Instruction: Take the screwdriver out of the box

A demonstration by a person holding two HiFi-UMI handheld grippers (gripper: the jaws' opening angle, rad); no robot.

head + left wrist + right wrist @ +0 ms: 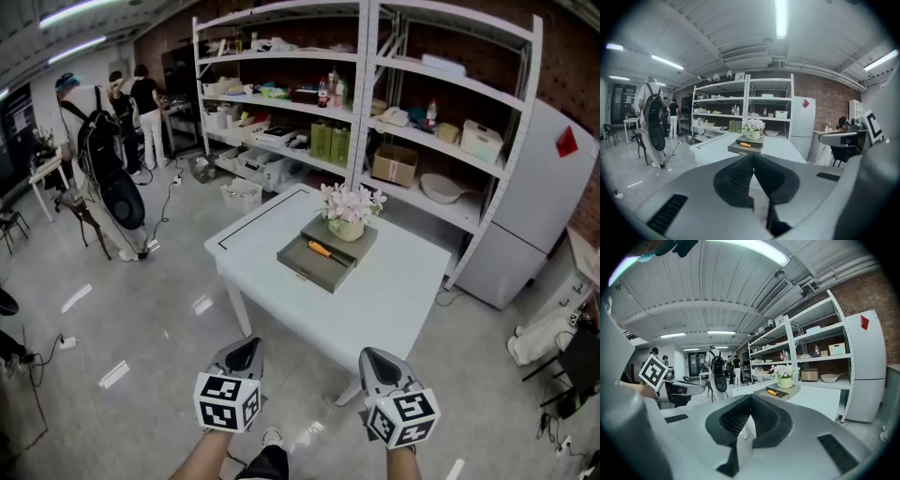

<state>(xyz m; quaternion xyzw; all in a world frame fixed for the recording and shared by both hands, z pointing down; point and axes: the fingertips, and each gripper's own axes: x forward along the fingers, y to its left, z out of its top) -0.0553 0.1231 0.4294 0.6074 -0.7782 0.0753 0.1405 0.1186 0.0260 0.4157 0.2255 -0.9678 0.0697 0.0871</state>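
Head view: you stand back from a white bench [394, 300], holding your left tongs [243, 353] and right tongs [377, 364] low, well short of it. A grey box [305, 265] sits on the bench, open toward you. The orange-handled screwdriver [321, 249] lies inside it, and a pot of flowers [348, 214] stands on top.

Left gripper view: your left tongs [752, 158] are pressed together and hold nothing.

Right gripper view: your right tongs [750, 400] are likewise closed and empty, with the screwdriver [772, 392] far ahead.
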